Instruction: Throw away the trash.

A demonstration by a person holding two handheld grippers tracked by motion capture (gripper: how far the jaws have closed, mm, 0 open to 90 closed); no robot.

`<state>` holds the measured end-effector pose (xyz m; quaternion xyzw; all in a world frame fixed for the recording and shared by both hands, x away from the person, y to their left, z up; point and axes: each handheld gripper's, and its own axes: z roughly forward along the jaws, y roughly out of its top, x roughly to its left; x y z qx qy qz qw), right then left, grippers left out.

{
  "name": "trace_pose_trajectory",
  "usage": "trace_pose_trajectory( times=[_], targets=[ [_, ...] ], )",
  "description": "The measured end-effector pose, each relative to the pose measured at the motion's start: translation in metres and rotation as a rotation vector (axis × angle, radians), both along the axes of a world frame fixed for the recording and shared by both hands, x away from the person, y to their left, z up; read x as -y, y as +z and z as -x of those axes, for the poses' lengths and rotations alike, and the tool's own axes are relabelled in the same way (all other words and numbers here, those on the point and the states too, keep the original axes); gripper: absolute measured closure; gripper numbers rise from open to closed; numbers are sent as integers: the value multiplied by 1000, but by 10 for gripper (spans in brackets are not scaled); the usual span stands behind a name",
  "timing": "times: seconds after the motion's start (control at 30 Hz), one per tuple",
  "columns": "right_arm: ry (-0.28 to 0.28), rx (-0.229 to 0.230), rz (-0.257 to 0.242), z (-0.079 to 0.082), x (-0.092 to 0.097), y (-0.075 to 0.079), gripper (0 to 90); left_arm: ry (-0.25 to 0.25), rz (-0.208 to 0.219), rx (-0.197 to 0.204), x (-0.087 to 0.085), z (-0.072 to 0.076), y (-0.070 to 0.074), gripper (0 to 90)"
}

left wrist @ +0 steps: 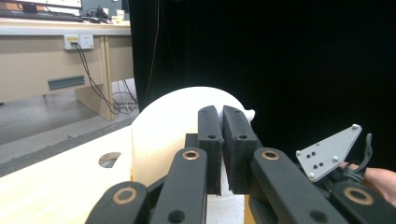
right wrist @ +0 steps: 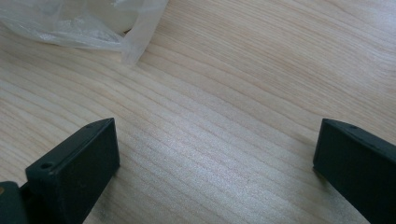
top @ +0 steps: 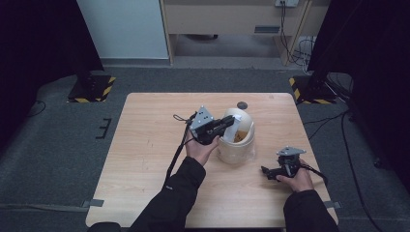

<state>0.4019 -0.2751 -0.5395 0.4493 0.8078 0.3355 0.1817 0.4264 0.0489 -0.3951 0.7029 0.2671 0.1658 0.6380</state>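
High view: at the middle of a wooden surface [top: 145, 159], the left claw [top: 227, 123] reaches over the near rim of a cream tub [top: 235, 145] lined with a thin plastic bag [top: 231, 131], its jaws pinched narrow on what appears to be the white bag edge; something brownish lies inside the tub, too small to identify. Left gripper view confirms the two black pads nearly meeting, a sliver of white film between them and the pale, rounded tub wall [left wrist: 163, 126] just behind. The right claw [top: 265, 172] rests low on the surface, near the tub's right side, jaws spread wide and holding nothing; right gripper view shows bare wood grain between them and a crumpled corner of clear plastic [right wrist: 84, 28] ahead.

To lift the liner cleanly, the pull should probably go straight up and slowly, while the free claw steadies the tub's base so it does not tip. Open wood lies to the left and front; a round cable hole [top: 242, 105] sits just behind the tub, and the right edge is near the resting hand [top: 296, 180].
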Motion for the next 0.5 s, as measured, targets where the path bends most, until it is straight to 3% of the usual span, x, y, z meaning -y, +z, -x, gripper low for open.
trace_pose_trajectory(
  times=[0.2, 0.33, 0.5],
  targets=[
    [3, 0, 1, 0, 0, 0, 5, -15, 27, 26, 0, -2, 8, 864],
    [5, -3, 1, 0, 0, 0, 5, -32, 20, 51, 2, -3, 8, 864],
    [5, -1, 0, 0, 0, 0, 5, -37, 14, 51, 3, -4, 5, 864]
  ],
)
